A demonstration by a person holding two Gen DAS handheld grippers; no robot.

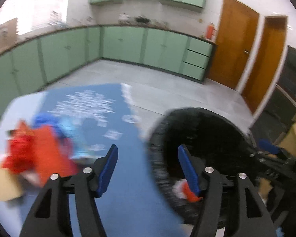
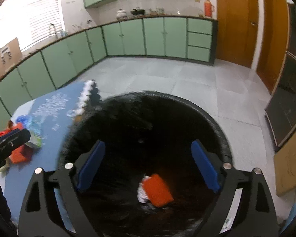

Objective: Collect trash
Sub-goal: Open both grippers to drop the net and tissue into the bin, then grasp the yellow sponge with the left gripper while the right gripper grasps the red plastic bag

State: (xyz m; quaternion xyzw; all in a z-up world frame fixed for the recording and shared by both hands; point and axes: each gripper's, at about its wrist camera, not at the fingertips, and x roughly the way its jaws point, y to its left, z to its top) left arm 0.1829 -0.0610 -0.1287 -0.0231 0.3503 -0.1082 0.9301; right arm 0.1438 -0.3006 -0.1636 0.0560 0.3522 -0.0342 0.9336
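A black round trash bin (image 2: 148,122) stands beside a blue table (image 1: 128,158). An orange packet (image 2: 157,189) and white crumpled paper (image 2: 143,194) lie at the bin's bottom. My right gripper (image 2: 148,165) is open and empty, right above the bin's mouth. My left gripper (image 1: 148,169) is open and empty, over the table edge by the bin (image 1: 197,134). A pile of trash lies on the table's left: red and orange wrappers (image 1: 35,150), a blue wrapper (image 1: 47,120), and a light carton (image 2: 36,136). The left view is blurred.
Green cabinets (image 2: 144,37) line the far walls under a counter. Brown doors (image 2: 234,19) stand at the right. A cardboard piece (image 1: 4,183) lies at the table's left edge. Grey tiled floor (image 2: 187,79) lies beyond the bin. Dark equipment (image 2: 288,106) stands at the right.
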